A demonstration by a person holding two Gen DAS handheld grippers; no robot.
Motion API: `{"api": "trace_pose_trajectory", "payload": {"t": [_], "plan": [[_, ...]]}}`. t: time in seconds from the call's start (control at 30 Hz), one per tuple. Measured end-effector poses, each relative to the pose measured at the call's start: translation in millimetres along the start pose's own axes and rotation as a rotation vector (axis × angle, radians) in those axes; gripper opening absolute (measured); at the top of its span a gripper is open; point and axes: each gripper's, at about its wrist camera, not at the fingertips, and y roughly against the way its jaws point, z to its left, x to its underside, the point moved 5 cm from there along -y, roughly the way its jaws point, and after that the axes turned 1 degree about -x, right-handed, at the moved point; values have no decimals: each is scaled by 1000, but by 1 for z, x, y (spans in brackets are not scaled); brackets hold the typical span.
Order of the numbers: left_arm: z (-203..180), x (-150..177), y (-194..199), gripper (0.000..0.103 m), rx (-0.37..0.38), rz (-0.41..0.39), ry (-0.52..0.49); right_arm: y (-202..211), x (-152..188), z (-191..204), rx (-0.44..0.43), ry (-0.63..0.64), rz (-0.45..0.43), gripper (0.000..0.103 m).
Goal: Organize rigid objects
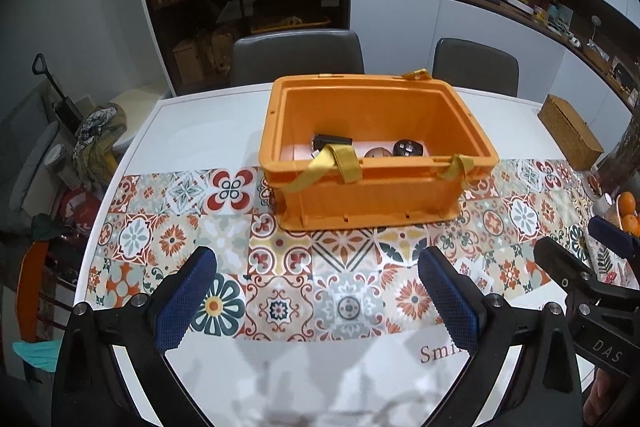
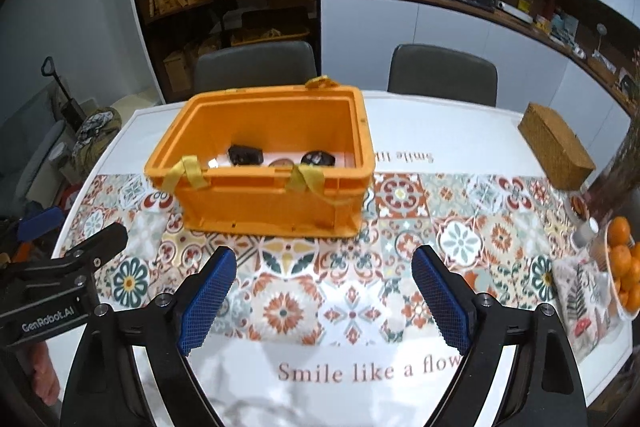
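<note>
The main risk from here is a snag: the open-topped orange plastic crate [image 1: 376, 155] has mustard-yellow fabric straps [image 1: 332, 163] draped over its near rim, and a gripper going in over that wall could catch 1 of them and drag or tip the crate on the slick patterned tile-print table runner [image 1: 280, 267]. A second risk is collision between the 2 tools, since they hang close side by side on the near side of the crate. The left gripper [image 1: 316, 295] stands released, its blue pads wide apart with only the runner between them; the right gripper [image 2: 324, 291] is likewise spread and empty. The crate sits upright in the middle of the white table [image 2: 440, 123], its near wall on the runner. Inside, on the pale floor, lie 3 small rigid items: a black boxy piece [image 1: 332, 141], a brown round one [image 1: 378, 151] and a dark round one [image 1: 406, 148], near each other along the front wall.
</note>
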Motion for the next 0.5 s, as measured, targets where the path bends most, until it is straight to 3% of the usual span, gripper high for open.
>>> {"api": "trace_pose_trajectory", "payload": {"t": [0.5], "plan": [[-9, 19, 8, 103, 10, 22, -13, 10, 24, -8, 11, -1, 21, 90]]}}
